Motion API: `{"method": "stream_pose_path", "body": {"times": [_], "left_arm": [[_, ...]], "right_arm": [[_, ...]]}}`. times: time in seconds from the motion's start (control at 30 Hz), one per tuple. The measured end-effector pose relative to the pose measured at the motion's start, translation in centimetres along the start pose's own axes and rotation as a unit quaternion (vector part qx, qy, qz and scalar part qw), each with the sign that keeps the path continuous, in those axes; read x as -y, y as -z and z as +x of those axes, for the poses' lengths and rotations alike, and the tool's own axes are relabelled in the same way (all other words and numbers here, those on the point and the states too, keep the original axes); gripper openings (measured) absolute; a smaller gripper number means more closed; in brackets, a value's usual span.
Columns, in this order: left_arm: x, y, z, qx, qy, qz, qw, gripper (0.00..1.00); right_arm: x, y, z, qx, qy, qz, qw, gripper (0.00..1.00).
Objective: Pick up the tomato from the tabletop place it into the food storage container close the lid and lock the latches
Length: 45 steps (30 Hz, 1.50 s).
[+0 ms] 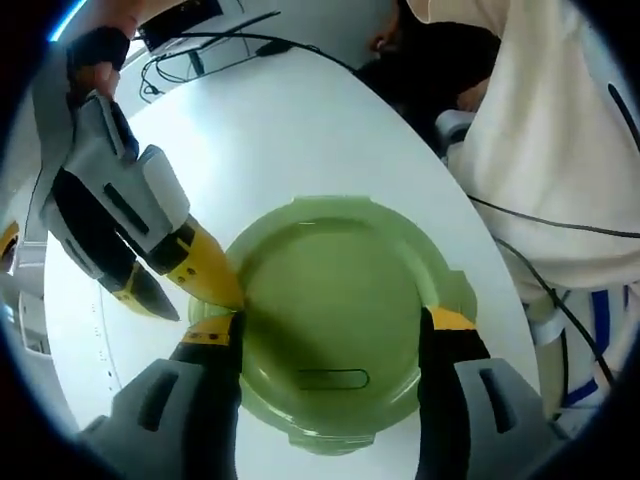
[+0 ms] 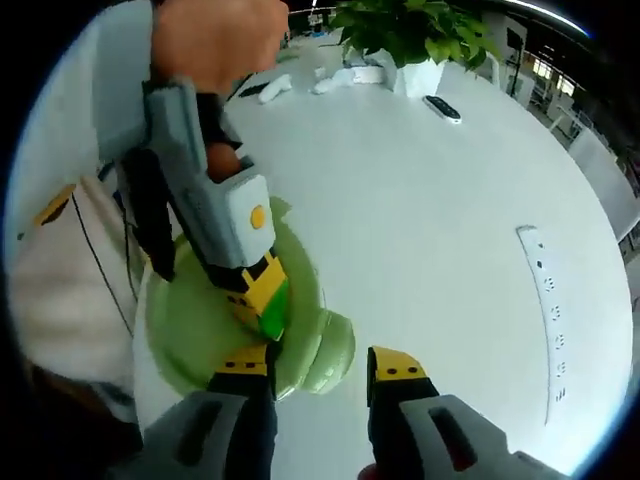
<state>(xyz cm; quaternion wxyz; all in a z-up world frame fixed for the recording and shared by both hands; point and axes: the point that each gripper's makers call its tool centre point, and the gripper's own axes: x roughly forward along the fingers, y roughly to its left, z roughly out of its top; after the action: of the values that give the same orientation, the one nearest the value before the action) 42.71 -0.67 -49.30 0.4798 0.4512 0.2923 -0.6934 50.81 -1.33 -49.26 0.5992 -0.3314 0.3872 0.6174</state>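
Observation:
A round, pale green food storage container (image 1: 335, 290) sits on the white table with its lid on. My left gripper (image 1: 330, 335) is open, and its jaws hang over the lid's left and right edges. In the left gripper view my right gripper (image 1: 190, 300) comes in from the upper left, open, with one yellow tip at the container's rim. In the right gripper view my right gripper (image 2: 322, 365) is open, with a green latch tab (image 2: 332, 352) of the container (image 2: 195, 320) between its jaws. The left gripper (image 2: 262, 300) rests on the lid there.
A person in cream clothing (image 1: 545, 150) stands close to the table. Cables (image 1: 200, 60) lie at the far edge. A potted plant (image 2: 410, 30), a remote (image 2: 443, 108) and a white perforated strip (image 2: 545, 290) lie on the white table (image 2: 420, 220).

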Motion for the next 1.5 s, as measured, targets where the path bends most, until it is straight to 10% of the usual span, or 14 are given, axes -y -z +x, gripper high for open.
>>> {"method": "stream_pose_path", "body": {"times": [0.87, 0.97, 1.5], "left_arm": [[-0.2, 0.1, 0.0, -0.007, 0.001, 0.001, 1.0, 0.63], [-0.4, 0.2, -0.1, -0.013, 0.001, 0.002, 0.9999, 0.63], [0.0, 0.3, -0.2, -0.009, 0.001, 0.001, 1.0, 0.63]], "right_arm": [[-0.1, 0.5, 0.8, -0.001, -0.104, 0.08, 0.9913, 0.18], [-1.9, 1.0, 0.6, -0.007, -0.17, 0.112, 0.9791, 0.13], [-0.3, 0.7, 0.8, 0.002, -0.141, 0.119, 0.9827, 0.15]]}}
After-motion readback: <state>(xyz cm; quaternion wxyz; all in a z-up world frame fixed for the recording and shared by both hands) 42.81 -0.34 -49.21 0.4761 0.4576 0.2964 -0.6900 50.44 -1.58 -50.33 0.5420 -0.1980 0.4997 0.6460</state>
